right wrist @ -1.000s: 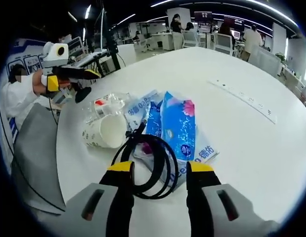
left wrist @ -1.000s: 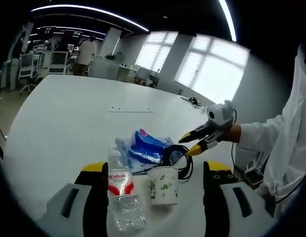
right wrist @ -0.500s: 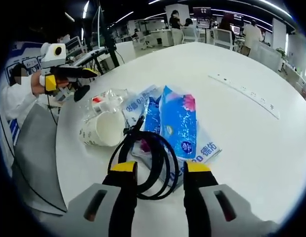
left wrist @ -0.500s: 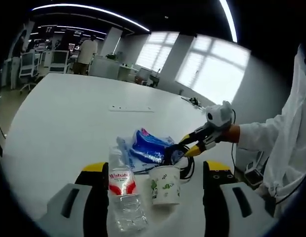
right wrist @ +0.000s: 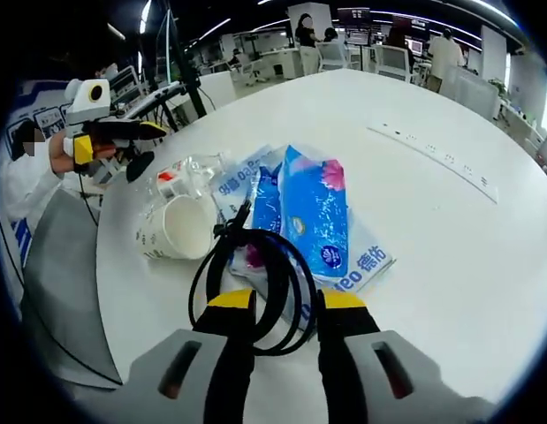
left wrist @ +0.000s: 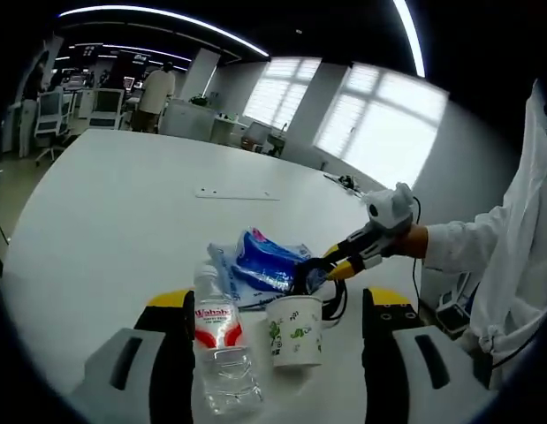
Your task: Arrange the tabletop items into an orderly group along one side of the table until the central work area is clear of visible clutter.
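A clear water bottle [left wrist: 216, 353] with a red label and a white paper cup [left wrist: 295, 331] stand between the wide-open jaws of my left gripper [left wrist: 277, 305], touching neither. Behind them lie blue tissue packs [left wrist: 264, 261] and a coiled black cable [left wrist: 333, 300]. My right gripper [left wrist: 330, 265] reaches in from the right, its tips at the coil. In the right gripper view, my right gripper [right wrist: 286, 300] has closed in on the cable [right wrist: 291, 265], holding one side of the coil. The cup [right wrist: 171, 231], bottle [right wrist: 189, 175] and tissue packs [right wrist: 313, 212] lie beyond, with the left gripper [right wrist: 149, 146] at far left.
The white table [left wrist: 123, 194] stretches far beyond the cluster, with a flush socket strip [right wrist: 432, 150] set in it. A white sleeve [left wrist: 485, 247] comes in from the right. A grey surface [right wrist: 56, 265] lies past the near table edge. Chairs, desks and people stand far behind.
My right gripper's jaws have narrowed from open to closed around the cable coil and moved slightly forward. The left gripper and the bottle and cup have stayed put.
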Motion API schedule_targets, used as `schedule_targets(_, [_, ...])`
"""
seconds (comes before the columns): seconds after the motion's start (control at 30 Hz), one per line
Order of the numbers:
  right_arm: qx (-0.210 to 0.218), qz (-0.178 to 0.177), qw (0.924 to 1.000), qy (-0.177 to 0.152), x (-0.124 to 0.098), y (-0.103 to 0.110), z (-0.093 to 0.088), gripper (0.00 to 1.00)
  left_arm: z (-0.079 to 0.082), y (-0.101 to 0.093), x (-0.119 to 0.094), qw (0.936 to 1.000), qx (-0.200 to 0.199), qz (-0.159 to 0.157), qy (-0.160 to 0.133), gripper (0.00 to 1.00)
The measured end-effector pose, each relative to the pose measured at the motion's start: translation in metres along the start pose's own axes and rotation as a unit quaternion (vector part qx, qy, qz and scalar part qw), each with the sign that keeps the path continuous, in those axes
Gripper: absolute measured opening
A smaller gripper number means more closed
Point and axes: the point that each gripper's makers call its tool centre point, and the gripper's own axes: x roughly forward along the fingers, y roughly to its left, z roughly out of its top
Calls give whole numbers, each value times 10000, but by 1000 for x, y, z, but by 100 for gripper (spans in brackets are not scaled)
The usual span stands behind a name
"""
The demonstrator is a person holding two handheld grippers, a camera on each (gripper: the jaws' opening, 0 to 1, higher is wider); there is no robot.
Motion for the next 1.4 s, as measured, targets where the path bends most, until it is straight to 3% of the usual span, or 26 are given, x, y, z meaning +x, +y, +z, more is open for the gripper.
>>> schedule_targets(0.6, [254,-271,9993,-16,-5,-7,-3,7,0,-1,-2,10000,5,-15,-17,77])
schedule_targets(1.4, [239,-95,9996,-134,-13,1,-1,2,4,-9,2,9999,72,-87,-33,77])
